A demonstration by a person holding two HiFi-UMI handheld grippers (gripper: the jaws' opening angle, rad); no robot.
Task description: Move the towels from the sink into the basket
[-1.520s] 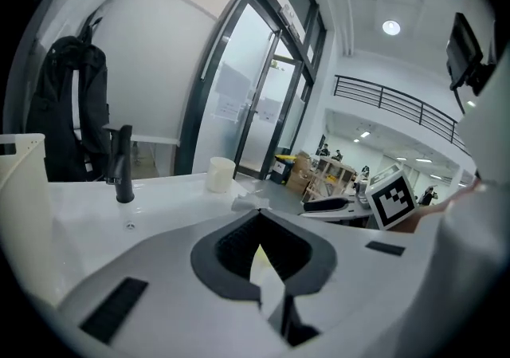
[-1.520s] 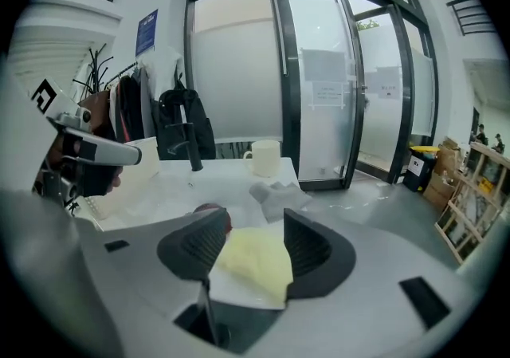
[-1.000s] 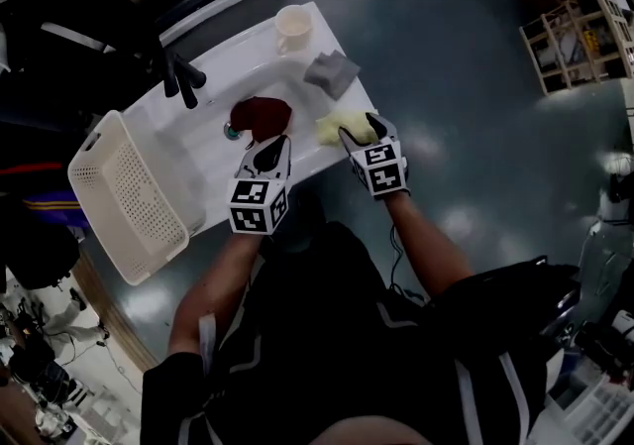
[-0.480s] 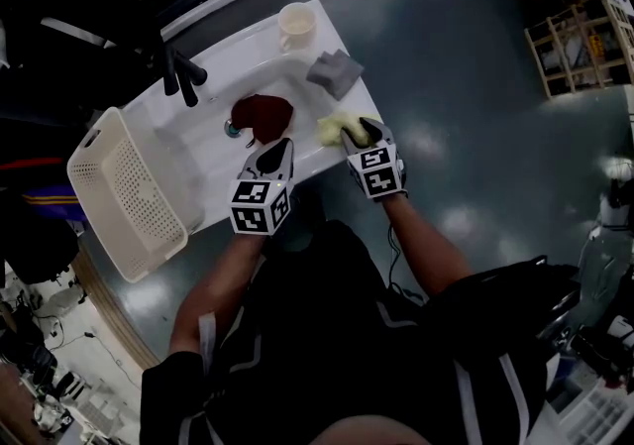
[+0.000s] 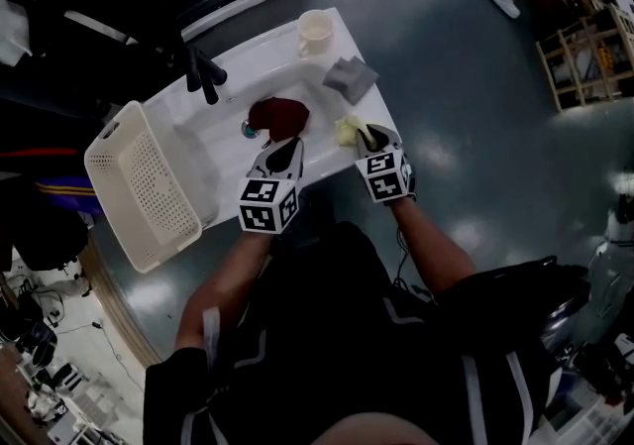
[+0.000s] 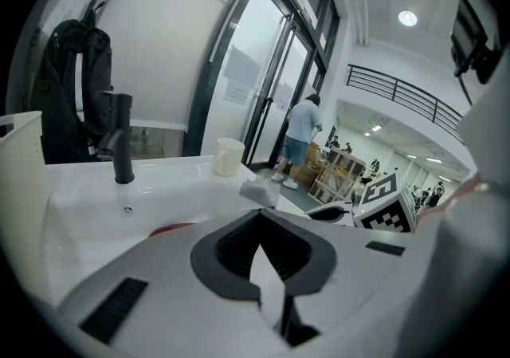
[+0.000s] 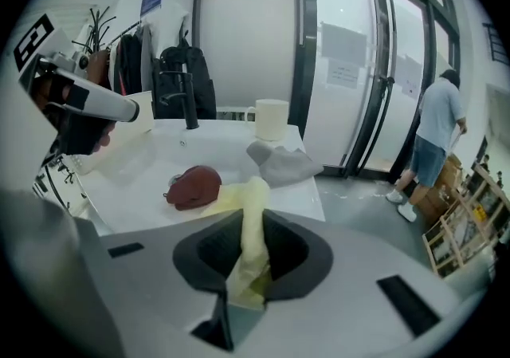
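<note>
At the glossy white sink (image 5: 238, 86), right tool (image 5: 365, 139) has just closed on a crumpled yellow towel (image 7: 253, 201); left tool (image 5: 286, 148) closed, empty

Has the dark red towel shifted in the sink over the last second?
No. The dark red towel still lies beside the drain, just below the black faucet, as before.

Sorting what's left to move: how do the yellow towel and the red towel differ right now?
The yellow towel is pinched in the right hand-held gripper, whose jaws have just been closing on it; the red towel lies free. The yellow towel sits on the sink's near right rim; the red towel is in the basin by the drain. Both are outside the basket.
</note>
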